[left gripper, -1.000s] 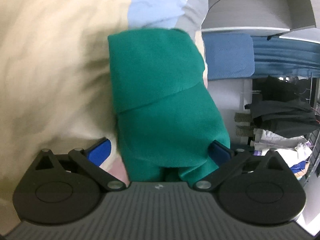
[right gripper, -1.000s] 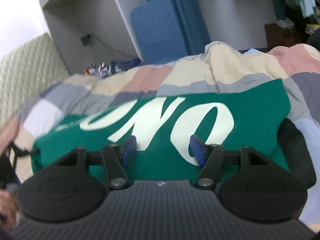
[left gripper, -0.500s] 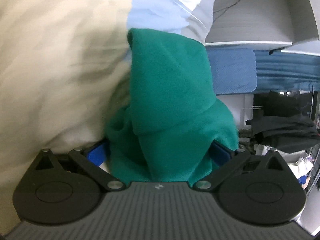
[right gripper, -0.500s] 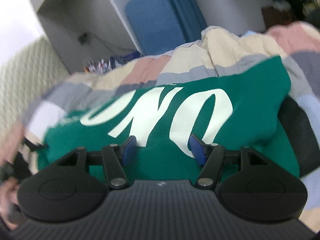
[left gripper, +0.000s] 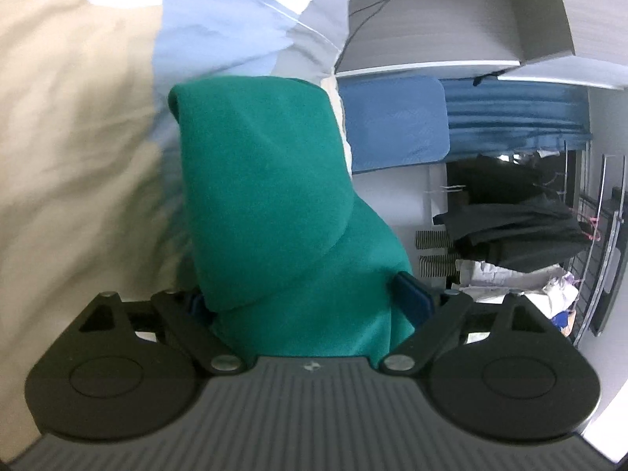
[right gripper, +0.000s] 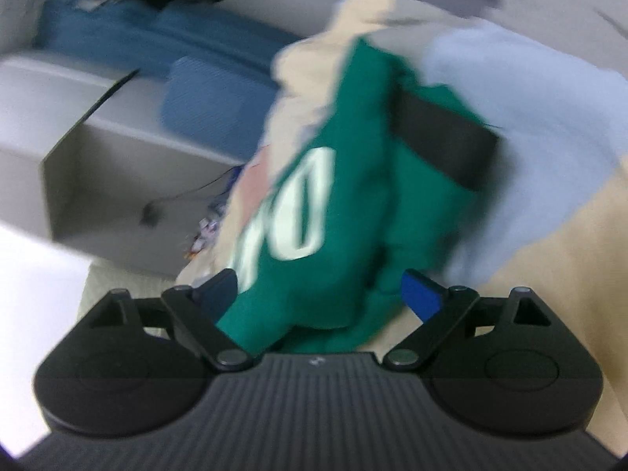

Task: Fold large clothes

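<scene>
A green garment (left gripper: pixel 274 196) with white letters (right gripper: pixel 302 212) lies bunched on a patchwork bedspread (left gripper: pixel 78 117). In the left wrist view its thick folded end fills the gap of my left gripper (left gripper: pixel 302 300). The jaws are closing and stand wide; the right pad (left gripper: pixel 410 298) is at the cloth's edge and the left pad is hidden behind it. In the blurred right wrist view my right gripper (right gripper: pixel 320 294) is opening over the crumpled garment (right gripper: pixel 353 204). Cloth lies between its pads, and the right pad (right gripper: pixel 422 298) stands clear of it.
A black patch (right gripper: pixel 443 145) shows against the garment's far side. Beyond the bed are a blue cushion (left gripper: pixel 396 125), a grey shelf unit (left gripper: pixel 431 19) with a cable, and a rack of dark clothes (left gripper: pixel 518 227). The bedspread (right gripper: pixel 549 235) spreads to the right.
The right gripper has rolled hard, its view now tilted, and its jaws have widened. The flat garment has been crumpled into a bunch. The left jaws have narrowed slightly around the cloth.
</scene>
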The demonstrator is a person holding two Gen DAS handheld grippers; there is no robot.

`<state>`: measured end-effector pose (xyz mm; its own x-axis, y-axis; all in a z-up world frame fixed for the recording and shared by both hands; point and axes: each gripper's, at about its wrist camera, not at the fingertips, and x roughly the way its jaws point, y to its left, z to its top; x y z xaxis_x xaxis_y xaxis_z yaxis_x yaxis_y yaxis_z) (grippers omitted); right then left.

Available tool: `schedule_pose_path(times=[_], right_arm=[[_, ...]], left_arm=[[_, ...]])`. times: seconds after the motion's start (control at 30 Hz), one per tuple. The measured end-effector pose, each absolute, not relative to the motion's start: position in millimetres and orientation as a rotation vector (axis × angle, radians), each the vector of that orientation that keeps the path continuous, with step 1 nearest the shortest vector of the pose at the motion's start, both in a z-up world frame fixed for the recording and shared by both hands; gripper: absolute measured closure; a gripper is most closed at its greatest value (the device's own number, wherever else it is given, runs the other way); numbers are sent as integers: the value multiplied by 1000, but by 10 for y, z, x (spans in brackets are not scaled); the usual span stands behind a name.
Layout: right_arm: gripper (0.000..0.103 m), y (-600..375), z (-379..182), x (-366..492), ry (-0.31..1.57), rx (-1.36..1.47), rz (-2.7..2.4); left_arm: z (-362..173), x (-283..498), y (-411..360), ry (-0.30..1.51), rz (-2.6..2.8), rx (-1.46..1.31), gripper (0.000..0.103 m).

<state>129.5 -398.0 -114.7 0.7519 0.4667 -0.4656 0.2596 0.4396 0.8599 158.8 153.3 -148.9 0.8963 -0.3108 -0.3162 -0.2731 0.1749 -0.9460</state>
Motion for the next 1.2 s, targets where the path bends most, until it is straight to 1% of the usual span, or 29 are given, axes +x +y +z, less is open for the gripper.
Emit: schedule_pose_path(times=[0.13,0.27,0.47,0.53,0.57,0.6,0.63,0.67,0.7,0.73,0.77,0.8,0.9,0.97,1.2], right_arm=[[10,-4011,-1289,1388,785,1131,63],[11,-3966,-1436,1606,780,1137,50],[9,-3955,-1584,2028,736,1133,75],[10,-3952,-1625,2094,701,1156,93],[15,-3927,-1601,2129,689,1132,114],[27,-3884,-1549,2167,686,1078,145],[34,-3834,-1475,2195,682,1006,172],[47,-3789,-1390,2209,671,939,193],[53,-3754,-1324,2223,665,895,211],[56,-3728,-1273,2234,661,862,220],[62,-3708,-1231,2235,654,827,226],[66,-3698,-1207,2234,648,807,230],[72,-3663,-1131,2235,623,768,243],[73,-3631,-1047,2207,586,734,267],[74,-3450,-644,1974,486,568,347]], left_arm=[[-1533,1574,1565,502,-18,-1442,8],[-1587,1543,1561,513,-1,-1453,5],[-1656,1650,1564,522,9,-1442,5],[-1633,1669,1547,508,1,-1413,8],[-1603,1671,1534,503,-4,-1390,15],[-1567,1678,1522,503,-8,-1357,23],[-1536,1698,1507,512,-7,-1325,27],[-1500,1727,1495,527,-2,-1283,36],[-1471,1754,1483,545,11,-1234,46],[-1434,1774,1464,557,22,-1186,49],[-1391,1783,1440,558,26,-1145,57],[-1352,1779,1417,550,24,-1119,62],[-1250,1769,1350,538,13,-1042,71],[-1203,1747,1341,535,-5,-1012,74],[-934,1577,1206,512,-106,-951,75]])
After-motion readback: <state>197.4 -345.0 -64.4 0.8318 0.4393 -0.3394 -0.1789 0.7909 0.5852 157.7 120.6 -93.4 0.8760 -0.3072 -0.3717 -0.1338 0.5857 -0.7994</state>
